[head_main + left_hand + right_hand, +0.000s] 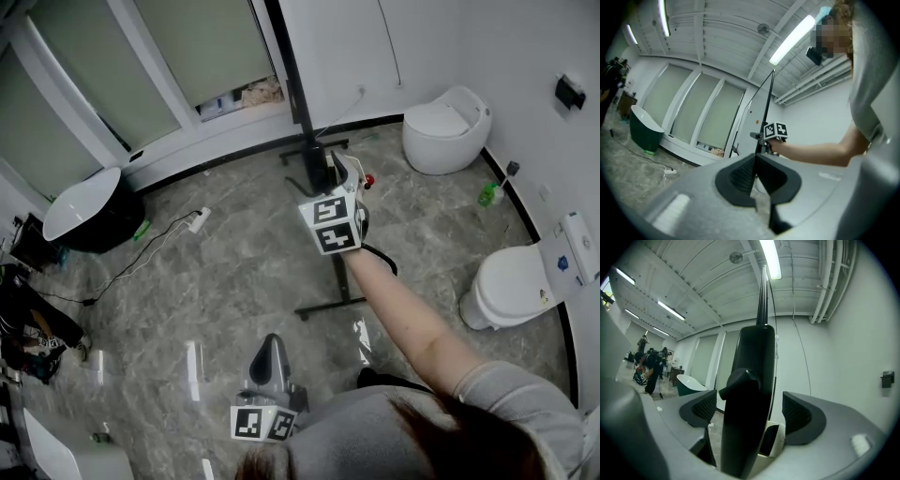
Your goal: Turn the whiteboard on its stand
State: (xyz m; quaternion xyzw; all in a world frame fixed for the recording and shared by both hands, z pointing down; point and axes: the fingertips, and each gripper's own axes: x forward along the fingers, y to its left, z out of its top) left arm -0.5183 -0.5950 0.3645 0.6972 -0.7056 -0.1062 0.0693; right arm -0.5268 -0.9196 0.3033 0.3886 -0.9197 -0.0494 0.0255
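My left gripper [756, 157] sat close to my body, jaws together on nothing. My right gripper [749, 409] reached ahead, jaws wide apart round the stand's black post [752, 357], pads clear of it. Above it the whiteboard [291, 66] stood edge-on, with bare floor [234, 272] to its left.

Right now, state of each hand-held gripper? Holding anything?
Left hand-held gripper: closed, empty.
Right hand-held gripper: open, jaws either side of the whiteboard stand's black post, not gripping it.
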